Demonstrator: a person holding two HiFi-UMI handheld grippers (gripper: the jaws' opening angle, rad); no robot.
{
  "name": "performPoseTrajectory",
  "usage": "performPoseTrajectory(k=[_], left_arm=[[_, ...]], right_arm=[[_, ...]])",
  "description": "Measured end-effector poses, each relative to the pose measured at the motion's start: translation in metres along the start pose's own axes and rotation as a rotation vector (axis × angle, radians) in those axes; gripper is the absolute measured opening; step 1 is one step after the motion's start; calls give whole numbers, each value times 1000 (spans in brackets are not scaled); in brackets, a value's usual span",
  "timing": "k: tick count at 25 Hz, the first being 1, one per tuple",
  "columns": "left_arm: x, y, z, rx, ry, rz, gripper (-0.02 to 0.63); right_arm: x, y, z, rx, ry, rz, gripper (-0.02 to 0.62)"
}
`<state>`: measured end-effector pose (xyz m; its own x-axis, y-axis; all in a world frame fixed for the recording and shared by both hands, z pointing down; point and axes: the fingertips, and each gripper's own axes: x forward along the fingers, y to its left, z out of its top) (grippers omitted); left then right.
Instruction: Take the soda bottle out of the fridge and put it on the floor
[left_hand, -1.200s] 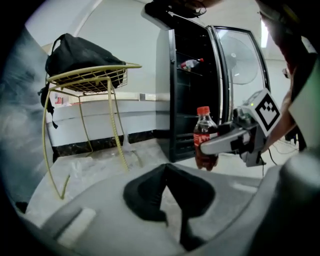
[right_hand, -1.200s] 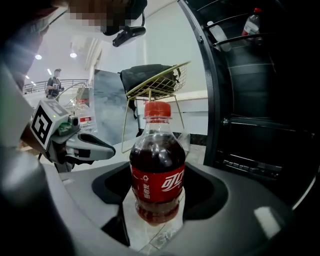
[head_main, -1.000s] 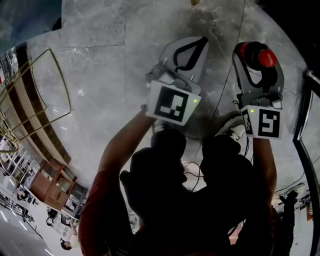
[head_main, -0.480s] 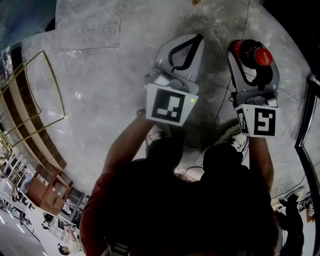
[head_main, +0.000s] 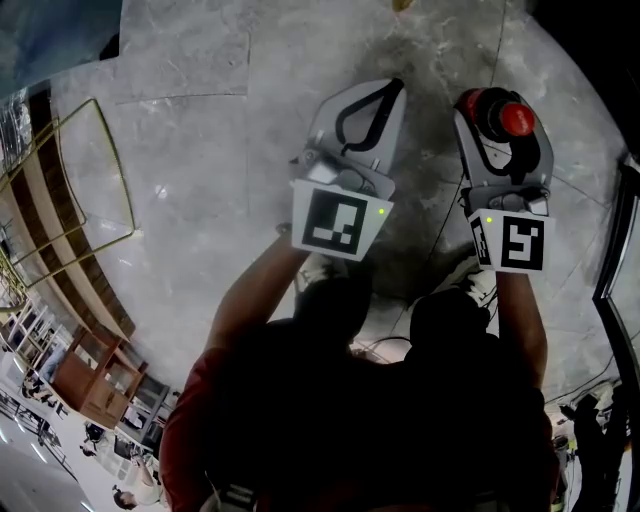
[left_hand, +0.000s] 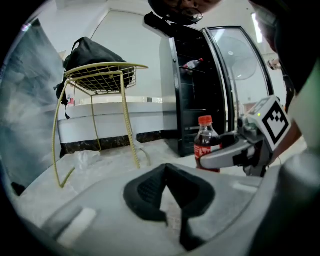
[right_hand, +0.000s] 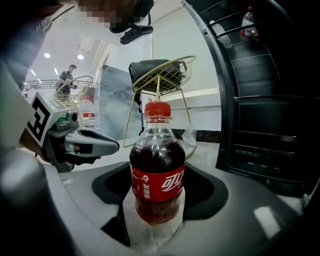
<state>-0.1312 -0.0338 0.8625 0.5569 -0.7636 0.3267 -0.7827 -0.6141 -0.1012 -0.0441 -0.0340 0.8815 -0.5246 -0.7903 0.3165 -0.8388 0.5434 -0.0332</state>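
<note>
The soda bottle (right_hand: 157, 172), dark cola with a red label and red cap, stands upright between the pads of my right gripper (right_hand: 157, 192), which is shut on its body. From the head view I see its red cap (head_main: 516, 118) inside the right gripper (head_main: 498, 138), low over the grey marble floor (head_main: 200, 150). Whether its base touches the floor I cannot tell. My left gripper (head_main: 392, 90) hangs beside it to the left, shut and empty, pad tips meeting (left_hand: 167, 169). The bottle (left_hand: 206, 145) also shows in the left gripper view.
The black fridge (left_hand: 200, 90) stands open just beyond, its glass door (left_hand: 240, 65) swung right and another bottle (right_hand: 249, 22) on a shelf. A yellow wire stool (left_hand: 100, 80) with a black bag stands to the left. A clear plastic bag (left_hand: 85, 157) lies on the floor.
Both grippers have sunk a little toward the floor, side by side. The bottle stays gripped in the right one; the left stays shut and empty.
</note>
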Motion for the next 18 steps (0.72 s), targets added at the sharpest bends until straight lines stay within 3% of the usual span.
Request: performPoseTrajectory(k=[18], left_arm=[[2,-5,-4,5,9,-3,0]], right_arm=[[25,-22,-28,4,40,-21,304]])
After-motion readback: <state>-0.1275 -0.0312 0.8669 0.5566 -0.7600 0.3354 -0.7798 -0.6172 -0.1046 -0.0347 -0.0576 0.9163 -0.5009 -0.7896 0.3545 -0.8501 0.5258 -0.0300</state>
